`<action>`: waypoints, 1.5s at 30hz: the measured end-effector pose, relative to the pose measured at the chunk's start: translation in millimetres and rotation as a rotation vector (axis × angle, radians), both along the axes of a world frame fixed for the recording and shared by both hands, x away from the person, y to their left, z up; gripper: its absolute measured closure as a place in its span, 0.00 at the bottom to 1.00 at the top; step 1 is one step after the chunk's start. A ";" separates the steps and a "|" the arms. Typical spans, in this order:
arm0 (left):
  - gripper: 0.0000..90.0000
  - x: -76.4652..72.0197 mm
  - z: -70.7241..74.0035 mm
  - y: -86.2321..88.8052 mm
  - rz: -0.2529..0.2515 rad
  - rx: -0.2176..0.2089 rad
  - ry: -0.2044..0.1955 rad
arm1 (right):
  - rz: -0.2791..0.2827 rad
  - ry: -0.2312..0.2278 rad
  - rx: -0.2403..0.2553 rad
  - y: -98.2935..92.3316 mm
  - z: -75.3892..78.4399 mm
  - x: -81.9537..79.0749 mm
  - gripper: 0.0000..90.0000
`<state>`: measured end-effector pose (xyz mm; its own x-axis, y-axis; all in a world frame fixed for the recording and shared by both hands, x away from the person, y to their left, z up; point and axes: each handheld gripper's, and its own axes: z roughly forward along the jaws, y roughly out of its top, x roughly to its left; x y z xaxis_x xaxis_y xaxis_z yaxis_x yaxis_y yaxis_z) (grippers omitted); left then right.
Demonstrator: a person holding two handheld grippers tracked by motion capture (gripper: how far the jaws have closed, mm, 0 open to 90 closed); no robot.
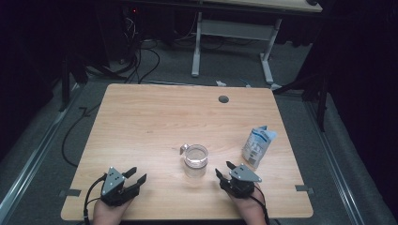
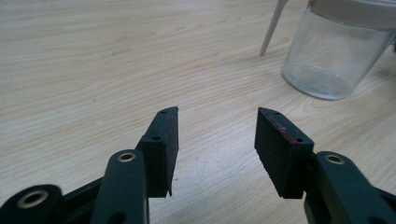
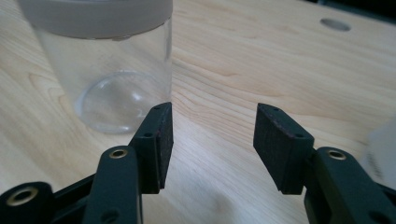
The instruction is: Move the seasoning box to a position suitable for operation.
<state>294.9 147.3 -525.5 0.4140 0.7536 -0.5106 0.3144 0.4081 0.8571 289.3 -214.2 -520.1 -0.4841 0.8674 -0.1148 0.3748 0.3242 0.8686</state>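
Jaws, L gripper (image 1: 136,174): stood apart, nothing btwn them, bare wood showing in the gap in the left gripper view (image 2: 217,140).
Jaws, R gripper (image 1: 224,169): also apart and empty; left pad (image 3: 159,140) sat just short of the jar wall, not touching as far as could be told.
Jar (image 1: 195,158): clear glass, pale rim band, small spout or tab at its upper left; stood upright on the table, so long axis vertical; looked empty.
Key relation: jar lay ahead of both grippers and btwn them, inboard of each. From R gripper it was forward and to the left (image 3: 109,70), near. From L gripper it was forward and to the right (image 2: 338,51), farther off. R hand was nearer, so prob. the one to take the jar.
Carton (image 1: 258,146): white-blue, top torn open, stood right of jar, apart from it, ahead of R gripper.
Table (image 1: 155,117): light wood grain, flat, round grommet hole (image 1: 223,99) near far edge.
Room: dark, grey floor, loose cables, white-legged desk (image 1: 232,35) beyond.
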 end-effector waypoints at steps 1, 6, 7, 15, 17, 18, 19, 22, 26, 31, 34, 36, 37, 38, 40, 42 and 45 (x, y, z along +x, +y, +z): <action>0.55 0.4 0.5 0.3 -0.001 0.006 0.001 | 0.000 -0.005 0.017 -4.5 1.0 -2.8 0.54; 0.53 -0.7 2.9 -4.1 -0.010 0.016 -0.001 | -0.020 -0.006 0.048 -15.0 2.9 -6.4 0.54; 0.53 -1.1 3.3 -4.2 -0.017 0.020 -0.001 | -0.017 0.000 0.046 -15.4 2.5 -7.0 0.54; 0.51 -1.2 3.6 -8.4 -0.028 0.018 -0.008 | -0.017 -0.001 0.034 -16.9 0.0 -8.6 0.55; 0.49 -2.0 3.4 -10.4 -0.018 -0.002 -0.015 | -0.019 -0.001 0.038 -17.5 -0.4 -8.3 0.55; 0.49 -2.6 3.6 -10.5 -0.016 -0.008 -0.017 | -0.020 0.004 0.041 -17.6 -0.4 -8.3 0.55; 0.49 -3.1 4.0 -10.4 -0.017 -0.016 -0.018 | -0.022 0.004 0.041 -17.4 -0.4 -8.1 0.55; 0.48 -4.0 4.6 -11.3 -0.015 -0.027 -0.023 | -0.015 0.009 0.039 -16.7 -0.2 -8.1 0.55; 0.47 -4.3 5.1 -14.2 -0.008 -0.029 -0.024 | 0.006 0.035 0.051 -18.4 0.6 -4.7 0.57; 0.46 -4.2 4.0 -20.6 0.001 -0.050 -0.016 | 0.008 0.052 0.080 -22.7 0.7 -2.7 0.61; 0.46 -4.1 3.5 -23.4 0.006 -0.059 -0.013 | 0.010 0.047 0.080 -22.5 0.8 -3.4 0.61; 0.46 -4.0 3.5 -24.0 0.004 -0.063 -0.010 | 0.016 0.045 0.073 -21.8 0.6 -3.4 0.61; 0.46 -4.0 3.5 -24.0 0.004 -0.063 -0.011 | 0.019 0.042 0.069 -21.3 0.5 -3.4 0.61; 0.46 -3.9 3.4 -24.0 0.004 -0.064 -0.012 | 0.021 0.039 0.067 -20.5 0.2 -3.3 0.61; 0.47 -4.1 3.6 -23.6 0.002 -0.063 -0.013 | 0.025 0.043 0.065 -19.3 0.2 -3.5 0.61; 0.48 -4.5 4.0 -23.8 -0.002 -0.072 -0.016 | 0.026 0.037 0.062 -18.5 0.0 -3.5 0.61; 0.52 -5.4 4.9 -23.8 -0.015 -0.079 -0.011 | 0.029 0.032 0.058 -17.9 -0.2 -3.6 0.61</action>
